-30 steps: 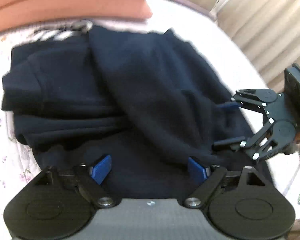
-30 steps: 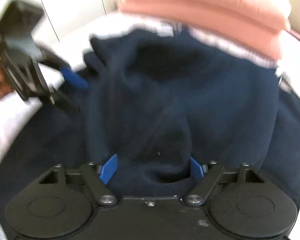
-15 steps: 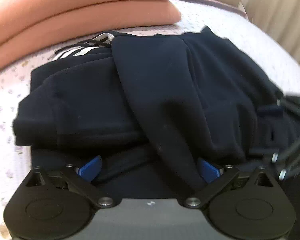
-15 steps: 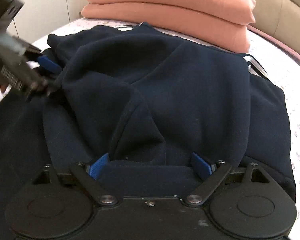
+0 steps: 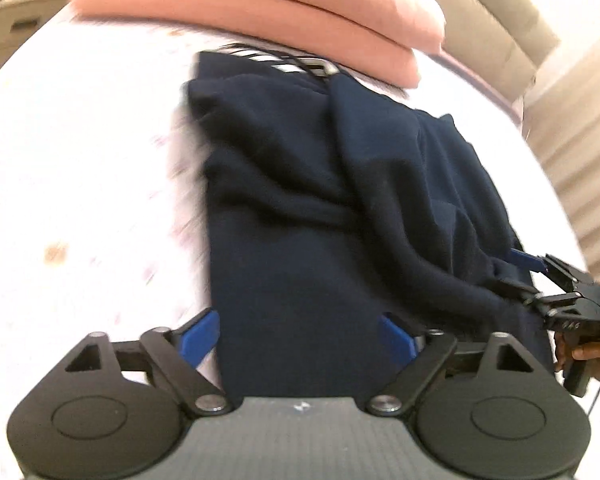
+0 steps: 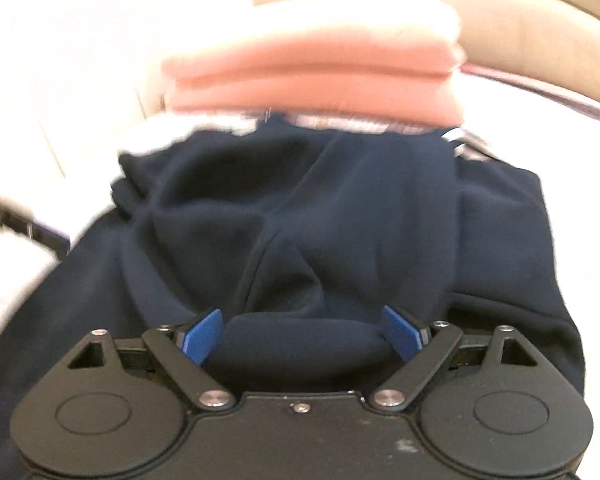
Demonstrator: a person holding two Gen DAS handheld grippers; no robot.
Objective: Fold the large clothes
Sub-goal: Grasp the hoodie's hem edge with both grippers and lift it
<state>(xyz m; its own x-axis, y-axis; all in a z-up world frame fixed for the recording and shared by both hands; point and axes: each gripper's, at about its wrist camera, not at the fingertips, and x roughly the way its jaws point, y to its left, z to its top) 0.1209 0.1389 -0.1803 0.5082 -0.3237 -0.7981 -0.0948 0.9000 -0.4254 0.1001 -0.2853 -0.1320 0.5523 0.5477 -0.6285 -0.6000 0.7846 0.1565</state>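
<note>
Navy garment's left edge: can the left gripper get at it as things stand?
Probably yes. The left gripper is open, its fingers straddling the navy garment, and bare bedsheet lies beside that edge; nothing blocks it.

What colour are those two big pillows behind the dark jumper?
The pillows are salmon pink, clearest in the left wrist view.

Motion blur smears the bedsheet's (image 5: 100,184) print. The navy garment's (image 6: 340,216) near edge hides behind the right gripper (image 6: 300,330) body; the pink pillows (image 6: 312,76) are blurred.

No text, label or number is legible anywhere.
</note>
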